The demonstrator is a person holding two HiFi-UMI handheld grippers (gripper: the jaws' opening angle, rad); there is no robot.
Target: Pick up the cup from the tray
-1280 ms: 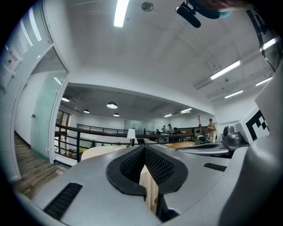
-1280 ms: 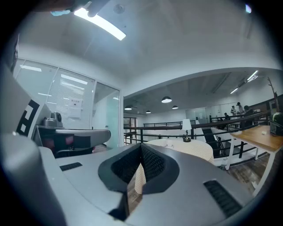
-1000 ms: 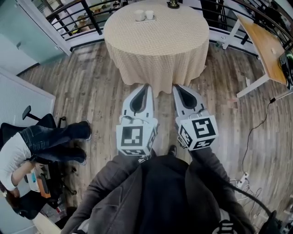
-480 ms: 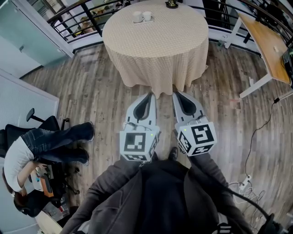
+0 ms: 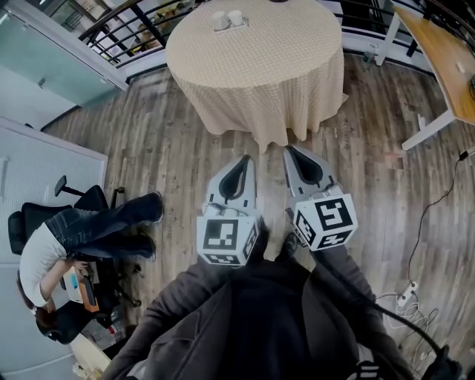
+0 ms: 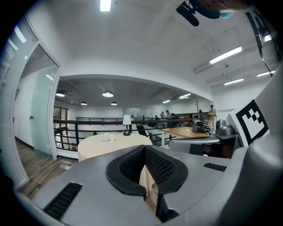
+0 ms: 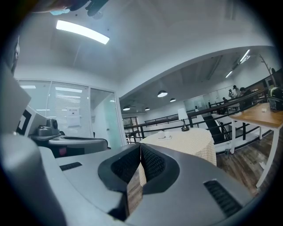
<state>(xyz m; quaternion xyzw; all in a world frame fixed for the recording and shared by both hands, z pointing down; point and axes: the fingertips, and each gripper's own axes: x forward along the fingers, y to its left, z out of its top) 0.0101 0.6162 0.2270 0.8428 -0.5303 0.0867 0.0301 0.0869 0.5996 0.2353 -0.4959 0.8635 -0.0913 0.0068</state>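
Two white cups (image 5: 221, 20) stand on a small tray (image 5: 229, 27) at the far side of a round table (image 5: 256, 70) covered in a beige cloth. My left gripper (image 5: 243, 158) and right gripper (image 5: 289, 149) hang side by side over the wooden floor, well short of the table, both shut and holding nothing. The left gripper view has its shut jaw tips (image 6: 144, 148) in front, the cups (image 6: 106, 137) small and far on the table (image 6: 101, 145). In the right gripper view, the cups (image 7: 162, 134) sit beyond the shut tips (image 7: 140, 145).
A person sits in an office chair (image 5: 56, 252) at the left. A wooden desk (image 5: 453, 56) stands at the right, a black railing (image 5: 119, 30) runs behind the table, and a table lamp (image 6: 127, 122) stands at the table's back. Cables (image 5: 404, 297) lie on the floor at the right.
Both grippers have slid a little lower in the head view and stay shut. The table has shifted toward the top edge, and the seated person sits lower at the left.
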